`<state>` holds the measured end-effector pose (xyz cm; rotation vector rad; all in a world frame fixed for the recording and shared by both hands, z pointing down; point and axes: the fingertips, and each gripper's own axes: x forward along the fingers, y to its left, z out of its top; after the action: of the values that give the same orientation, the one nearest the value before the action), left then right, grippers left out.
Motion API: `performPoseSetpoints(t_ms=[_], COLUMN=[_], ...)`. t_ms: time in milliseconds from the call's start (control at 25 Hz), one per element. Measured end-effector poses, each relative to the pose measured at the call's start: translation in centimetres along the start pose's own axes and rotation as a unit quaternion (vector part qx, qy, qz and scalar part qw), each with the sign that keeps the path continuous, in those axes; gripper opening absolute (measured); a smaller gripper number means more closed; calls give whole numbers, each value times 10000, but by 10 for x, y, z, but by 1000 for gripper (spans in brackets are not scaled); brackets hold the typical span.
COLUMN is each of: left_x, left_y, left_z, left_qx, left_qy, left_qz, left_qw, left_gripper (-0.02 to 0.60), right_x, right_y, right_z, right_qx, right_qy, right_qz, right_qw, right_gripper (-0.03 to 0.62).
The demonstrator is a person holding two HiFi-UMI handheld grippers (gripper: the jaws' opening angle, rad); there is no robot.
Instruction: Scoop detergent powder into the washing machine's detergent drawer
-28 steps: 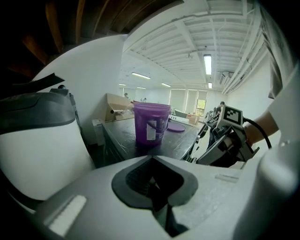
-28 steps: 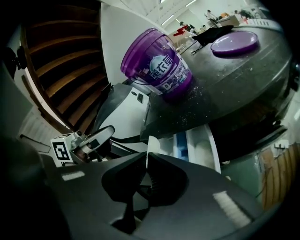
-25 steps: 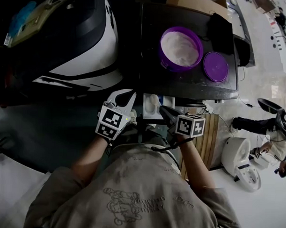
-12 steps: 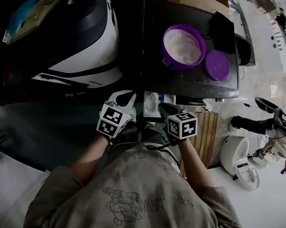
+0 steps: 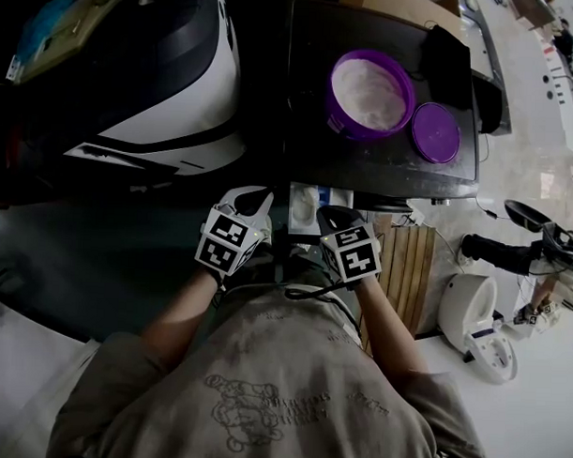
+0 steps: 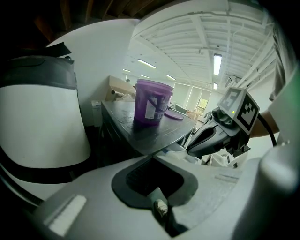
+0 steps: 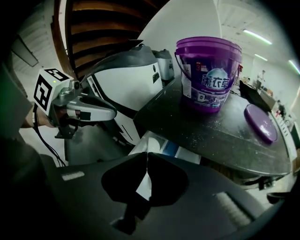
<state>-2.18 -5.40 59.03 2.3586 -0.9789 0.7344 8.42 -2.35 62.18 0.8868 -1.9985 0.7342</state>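
The purple detergent bucket [image 5: 368, 93] stands without its lid on the dark table [image 5: 309, 130], full of white powder. Its purple lid [image 5: 433, 132] lies to its right. Below the table's front edge the detergent drawer [image 5: 311, 207] is pulled out, with white powder in one compartment. My left gripper [image 5: 255, 196] is just left of the drawer and my right gripper [image 5: 329, 215] just right of it. Both are shut with nothing between the jaws. The right gripper view shows the drawer [image 7: 157, 145] beyond my shut right gripper [image 7: 146, 156], with the bucket [image 7: 208, 75] above. No scoop shows in any view.
The white and black washing machine [image 5: 151, 78] fills the upper left, close to my left gripper [image 6: 152, 158]. A wooden slatted panel [image 5: 418, 266] and white devices [image 5: 476, 319] stand on the floor to the right. A person's legs [image 5: 511, 252] show at the far right.
My right gripper has drawn left and back toward my body, away from over the drawer. My left gripper has stayed about where it was, its jaws now looking narrower.
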Motion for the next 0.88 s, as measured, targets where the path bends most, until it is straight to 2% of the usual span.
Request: performPoseSetpoints(t_ms=[360, 880], left_x=[1, -3], left_y=[-4, 1], left_z=[-11, -20], left_qx=[-160, -218], left_qy=[139, 239], left_qz=[-128, -245], left_qw=[9997, 9992], left_gripper=[0, 0], right_x=[4, 12], right_y=[6, 12], right_z=[2, 10], right_qx=[-1015, -2284], right_qy=[288, 837], right_qz=[-244, -848], right_qw=[9941, 9662], right_gripper=[35, 35])
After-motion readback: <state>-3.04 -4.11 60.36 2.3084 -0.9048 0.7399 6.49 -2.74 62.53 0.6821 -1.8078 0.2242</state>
